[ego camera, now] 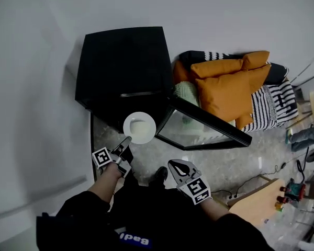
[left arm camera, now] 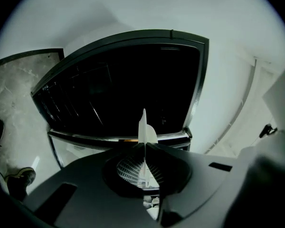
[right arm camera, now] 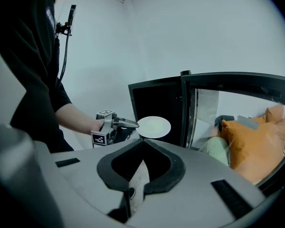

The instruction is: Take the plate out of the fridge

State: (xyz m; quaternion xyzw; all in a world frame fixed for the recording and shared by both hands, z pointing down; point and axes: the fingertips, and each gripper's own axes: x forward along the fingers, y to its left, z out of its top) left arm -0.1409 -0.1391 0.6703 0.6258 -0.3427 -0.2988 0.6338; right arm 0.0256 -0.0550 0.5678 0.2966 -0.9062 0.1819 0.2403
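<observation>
The plate [ego camera: 139,127] [right arm camera: 154,127] lies level, face up. It is round, so no axis is longer. To the left gripper's own camera it shows edge-on, a thin white sliver [left arm camera: 143,127].

It hangs in the air over the floor [ego camera: 220,161], at the front edge of the fridge [ego camera: 120,67] [left arm camera: 123,94] [right arm camera: 156,99], beside the open glass door [ego camera: 204,124] [right arm camera: 237,80].

The left gripper [ego camera: 126,141] [left arm camera: 143,144] [right arm camera: 133,123] is clamped on the plate's near rim. It points level at the fridge and is turned on its side, with the forearm [ego camera: 107,179] reaching forward.

The right gripper [ego camera: 174,164] [right arm camera: 142,144] has its jaws together with nothing between them. It tilts downward and stays back, well apart from the plate.
</observation>
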